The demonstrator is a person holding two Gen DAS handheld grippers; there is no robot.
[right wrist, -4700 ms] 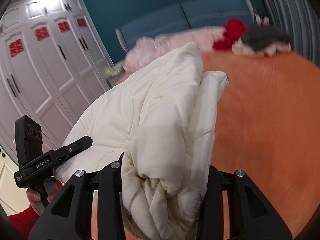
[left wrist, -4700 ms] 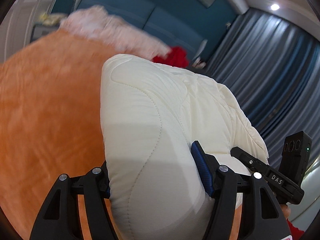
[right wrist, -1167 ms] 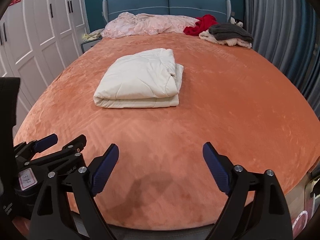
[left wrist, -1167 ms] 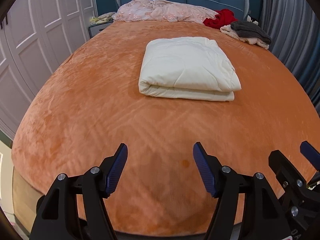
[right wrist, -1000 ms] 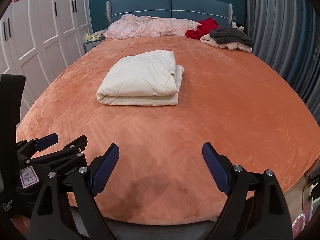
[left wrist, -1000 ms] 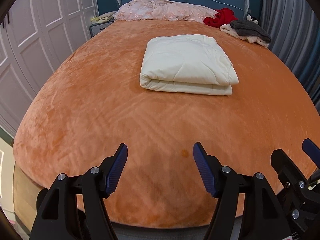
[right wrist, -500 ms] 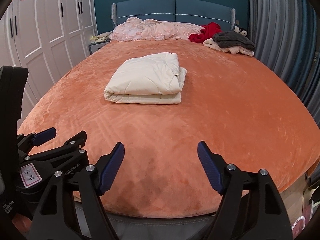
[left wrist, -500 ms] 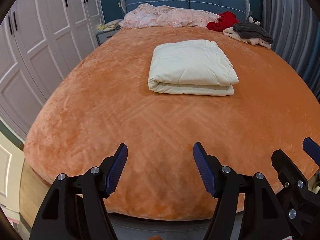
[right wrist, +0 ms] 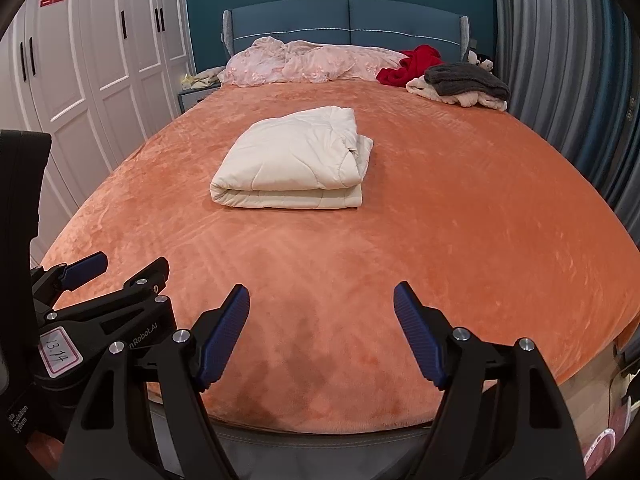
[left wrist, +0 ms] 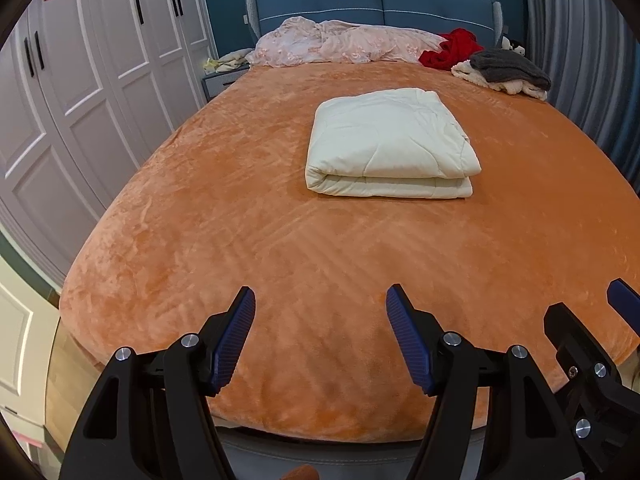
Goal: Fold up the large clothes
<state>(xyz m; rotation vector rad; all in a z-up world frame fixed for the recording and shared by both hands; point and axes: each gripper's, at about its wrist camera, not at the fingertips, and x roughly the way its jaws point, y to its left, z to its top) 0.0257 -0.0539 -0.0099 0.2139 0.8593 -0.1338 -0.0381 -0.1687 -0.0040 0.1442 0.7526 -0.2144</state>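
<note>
1. The cream quilted garment lay folded into a thick rectangular bundle near the middle of the orange bed cover, its rounded fold facing the foot of the bed and its layers stacked one on the other
2. From the right wrist view the same bundle showed a looser edge on its right side, where an under layer stuck out a little past the top one
3. The left gripper hung over the foot end of the bed, its jaws spread wide with nothing between the blue pads, well apart from the bundle
4. The right gripper was held beside it at the same end, its jaws likewise spread wide and holding nothing, the blue pads over bare orange plush
5. Each gripper appeared at the edge of the other's view, the left one low on the left of the right wrist picture, the right one low on the right of the left wrist picture
6. At the head of the bed a pink crumpled quilt lay against the blue headboard
7. Just beside it on the right lay a red cloth, then a dark grey garment on top of a pale one
8. White wardrobe doors with red paper cut-outs ran down the left wall, and grey-blue curtains hung on the right
</note>
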